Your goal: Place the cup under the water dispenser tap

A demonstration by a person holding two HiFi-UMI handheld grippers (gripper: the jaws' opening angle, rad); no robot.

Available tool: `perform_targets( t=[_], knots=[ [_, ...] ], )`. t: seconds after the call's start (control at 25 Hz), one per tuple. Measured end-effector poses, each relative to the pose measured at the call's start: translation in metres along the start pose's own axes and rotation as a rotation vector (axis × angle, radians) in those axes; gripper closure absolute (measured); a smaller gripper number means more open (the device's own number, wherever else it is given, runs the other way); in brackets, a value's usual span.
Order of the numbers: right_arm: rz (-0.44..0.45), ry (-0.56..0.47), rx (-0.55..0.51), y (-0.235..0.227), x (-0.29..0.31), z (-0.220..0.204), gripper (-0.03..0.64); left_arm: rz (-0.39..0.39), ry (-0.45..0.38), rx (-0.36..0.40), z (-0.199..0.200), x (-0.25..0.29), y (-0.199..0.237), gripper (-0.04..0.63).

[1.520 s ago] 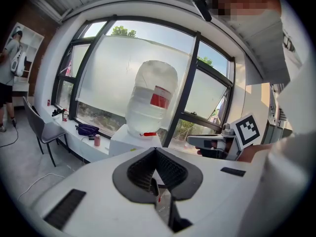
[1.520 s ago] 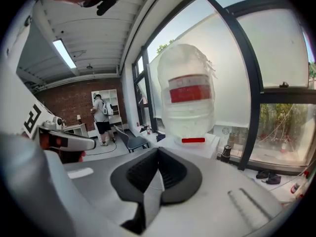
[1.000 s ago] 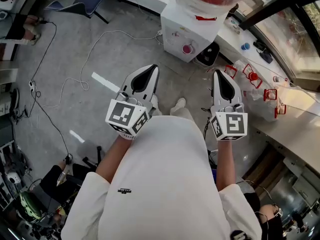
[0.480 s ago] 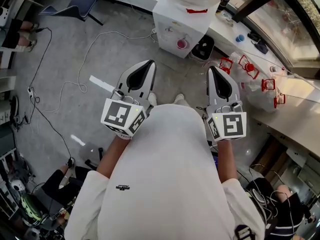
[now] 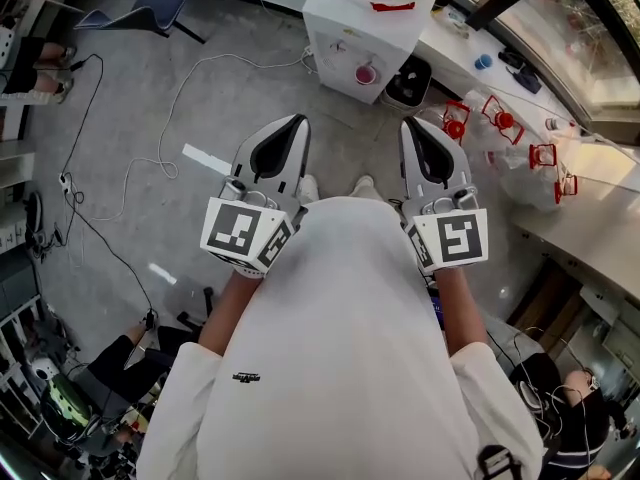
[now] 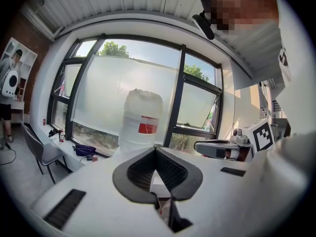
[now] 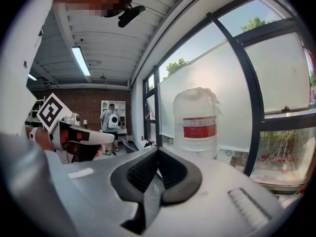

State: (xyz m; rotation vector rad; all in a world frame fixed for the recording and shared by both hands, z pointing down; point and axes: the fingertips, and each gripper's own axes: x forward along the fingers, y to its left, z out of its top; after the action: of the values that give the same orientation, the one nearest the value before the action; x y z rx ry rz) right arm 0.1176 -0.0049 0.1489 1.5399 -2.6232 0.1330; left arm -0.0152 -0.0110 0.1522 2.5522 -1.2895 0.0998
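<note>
A white water dispenser (image 5: 345,38) with a large clear bottle (image 6: 140,122) on top stands at the top centre of the head view. A pink-red cup (image 5: 366,73) sits at its front, in the recess below the taps. My left gripper (image 5: 297,120) and right gripper (image 5: 410,124) are held side by side in front of my body, both pointing at the dispenser and well short of it. In both gripper views the jaws meet at the tips with nothing between them, left gripper (image 6: 156,148) and right gripper (image 7: 158,149). The bottle (image 7: 196,125) rises beyond them.
A black bin (image 5: 410,80) stands right of the dispenser. Red wire frames (image 5: 500,118) lie on the long counter (image 5: 590,238) along the window. Cables (image 5: 180,118) trail over the grey floor at left. A chair (image 5: 150,3) stands at top left. People sit at the bottom corners.
Both grippers have edged forward toward the dispenser, side by side and still shut. The dispenser now sits higher in the head view.
</note>
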Motion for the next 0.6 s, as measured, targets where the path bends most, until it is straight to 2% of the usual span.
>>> perform_targets(
  t=[0.36, 0.6],
  knots=[
    [0.059, 0.013, 0.021, 0.021, 0.006, -0.002, 0.607, 0.009, 0.015, -0.014, -0.003, -0.001, 0.001, 0.589],
    [0.072, 0.015, -0.022, 0.026, -0.001, -0.006, 0.607, -0.01, 0.02, -0.006, -0.001, 0.001, -0.005, 0.589]
  ],
)
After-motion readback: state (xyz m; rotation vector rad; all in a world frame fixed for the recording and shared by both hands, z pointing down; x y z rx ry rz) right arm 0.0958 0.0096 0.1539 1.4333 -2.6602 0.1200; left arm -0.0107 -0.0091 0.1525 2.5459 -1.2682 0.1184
